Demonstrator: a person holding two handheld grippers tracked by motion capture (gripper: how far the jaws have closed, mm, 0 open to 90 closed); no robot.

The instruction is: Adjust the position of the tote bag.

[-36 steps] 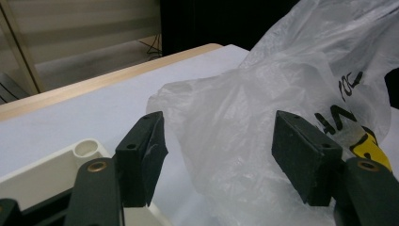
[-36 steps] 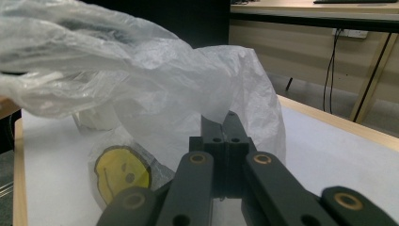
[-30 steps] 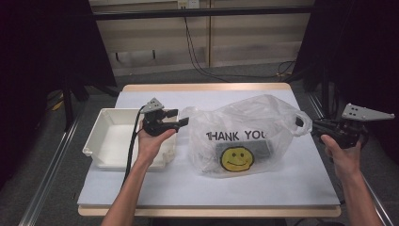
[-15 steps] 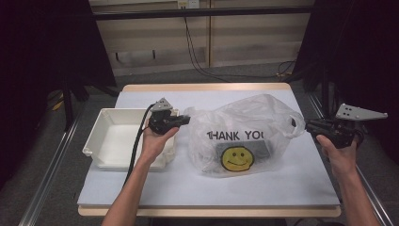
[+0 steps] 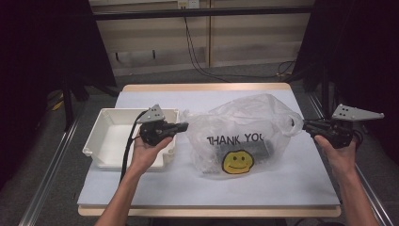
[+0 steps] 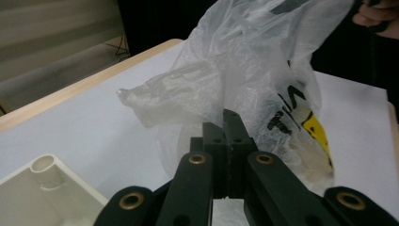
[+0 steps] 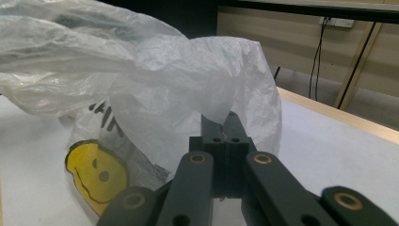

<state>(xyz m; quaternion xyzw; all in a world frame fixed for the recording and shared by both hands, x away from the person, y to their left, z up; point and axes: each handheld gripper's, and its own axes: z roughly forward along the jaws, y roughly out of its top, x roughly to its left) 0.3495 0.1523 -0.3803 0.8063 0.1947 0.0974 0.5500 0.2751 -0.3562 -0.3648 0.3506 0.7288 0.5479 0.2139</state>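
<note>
A translucent plastic bag [image 5: 249, 117] printed THANK YOU with a yellow smiley stands mid-table, a dark item [image 5: 258, 148] lying inside it. At the bag's left edge, my left gripper [image 5: 185, 125] is shut; its jaws have just been closing, and the film [image 6: 244, 56] appears pinched at the tips [image 6: 226, 117]. My right gripper [image 5: 305, 125] is shut on the bag's right handle loop, and the film [image 7: 164, 80] drapes down into its tips [image 7: 221, 121]. The bag is stretched between the two grippers.
An empty white tray [image 5: 99, 129] sits at the table's left, just under my left hand; its corner [image 6: 42, 188] lies close to the left gripper. White table cover [image 5: 211, 188] extends in front of the bag. Dark drapes and metal rails flank the table.
My left gripper moved right and slightly up to the bag's left edge and its jaws closed. The right gripper stayed put, still holding the right handle.
</note>
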